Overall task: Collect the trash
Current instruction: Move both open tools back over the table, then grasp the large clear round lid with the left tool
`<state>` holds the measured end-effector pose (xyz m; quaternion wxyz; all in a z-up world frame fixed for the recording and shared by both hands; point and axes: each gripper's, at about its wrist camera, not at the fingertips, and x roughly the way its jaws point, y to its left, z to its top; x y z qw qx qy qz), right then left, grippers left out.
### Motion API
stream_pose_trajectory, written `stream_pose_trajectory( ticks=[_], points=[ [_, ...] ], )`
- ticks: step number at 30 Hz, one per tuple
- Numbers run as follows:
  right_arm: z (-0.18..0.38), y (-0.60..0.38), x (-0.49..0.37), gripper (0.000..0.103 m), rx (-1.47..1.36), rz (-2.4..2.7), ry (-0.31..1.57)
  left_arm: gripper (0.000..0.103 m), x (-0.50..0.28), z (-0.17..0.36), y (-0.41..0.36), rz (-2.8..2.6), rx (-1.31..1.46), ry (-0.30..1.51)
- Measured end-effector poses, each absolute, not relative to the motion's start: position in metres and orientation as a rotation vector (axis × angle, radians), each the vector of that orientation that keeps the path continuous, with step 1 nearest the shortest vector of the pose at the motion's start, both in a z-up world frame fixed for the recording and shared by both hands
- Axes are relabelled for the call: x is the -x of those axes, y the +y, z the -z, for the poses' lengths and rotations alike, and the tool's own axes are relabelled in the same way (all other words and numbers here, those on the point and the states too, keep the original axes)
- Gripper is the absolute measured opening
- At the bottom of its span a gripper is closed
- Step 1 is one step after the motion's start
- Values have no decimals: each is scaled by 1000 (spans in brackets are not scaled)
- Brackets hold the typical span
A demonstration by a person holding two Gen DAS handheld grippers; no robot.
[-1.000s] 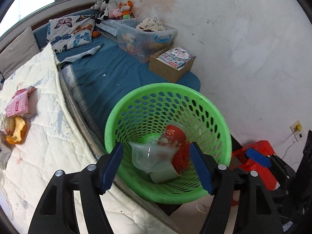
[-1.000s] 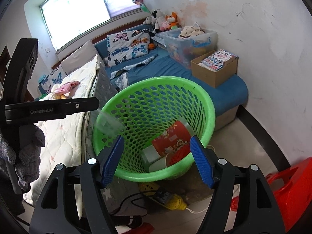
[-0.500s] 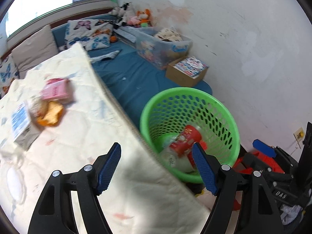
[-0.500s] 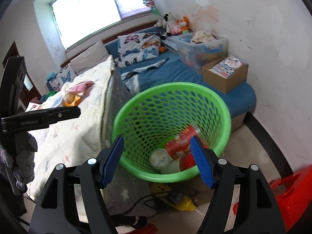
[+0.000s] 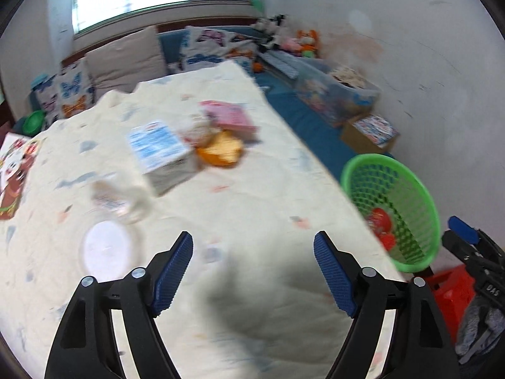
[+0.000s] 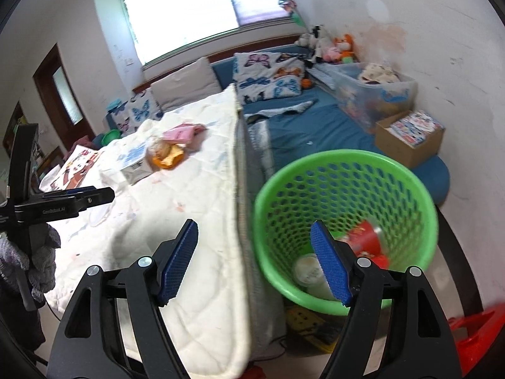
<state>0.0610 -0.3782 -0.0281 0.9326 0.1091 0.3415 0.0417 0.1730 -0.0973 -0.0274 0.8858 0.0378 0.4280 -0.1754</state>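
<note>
A bedroom with a window at the far wall; a cream quilted bed [image 5: 258,208] fills the left wrist view, with a blue mattress beside it along a scuffed white wall.

The left gripper [image 5: 252,271] hangs over the quilt with its blue fingers [image 5: 172,274] apart and nothing between them; they have just been opening wider. The right gripper [image 6: 254,260] is likewise apart and empty, its jaws having just opened a little further, straddling the bed's edge with one finger in front of the green basket [image 6: 407,173].

Beyond the left fingers lies the remaining trash: a white round lid [image 5: 105,248] nearest, a crumpled clear wrapper [image 5: 116,199] just past it, then a white and blue carton [image 5: 161,154], an orange bread-like item in a clear bag [image 5: 221,151] touching a pink packet [image 5: 230,118]. The picture is motion-blurred, so finer detail is uncertain. The basket stands on the floor against the side of the bed and already holds a red cup [image 6: 366,237] and a pale cup or tub [image 6: 307,270].

This looks like the turn between a drop-off and the next pick: both grippers are empty and the left one faces the litter. The next move probably calls for bringing the left fingers down around the nearest piece, the lid or the wrapper, and closing gently, since both are thin and lie flat on soft quilting that may bunch up in the grip.
</note>
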Motion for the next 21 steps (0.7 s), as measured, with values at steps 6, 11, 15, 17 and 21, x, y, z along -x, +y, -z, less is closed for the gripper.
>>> stream_pose_trajectory(
  ticks=[6,11,15,17,21],
  points=[
    [25,-346,-75,74,-195,-149,705,85,-181,33,-41,265,-71,885],
    [24,-317,-86,75,-172,-206,715,90,-186,44,-4,211,-71,902],
    [24,-292,-97,75,-147,-254,725,92,-190,55,15,171,-94,916],
    [24,-281,-103,75,-135,-274,731,92,-193,60,23,162,-99,921],
    [23,-257,-112,75,-110,-309,738,92,-200,70,30,167,-99,942]
  ],
)
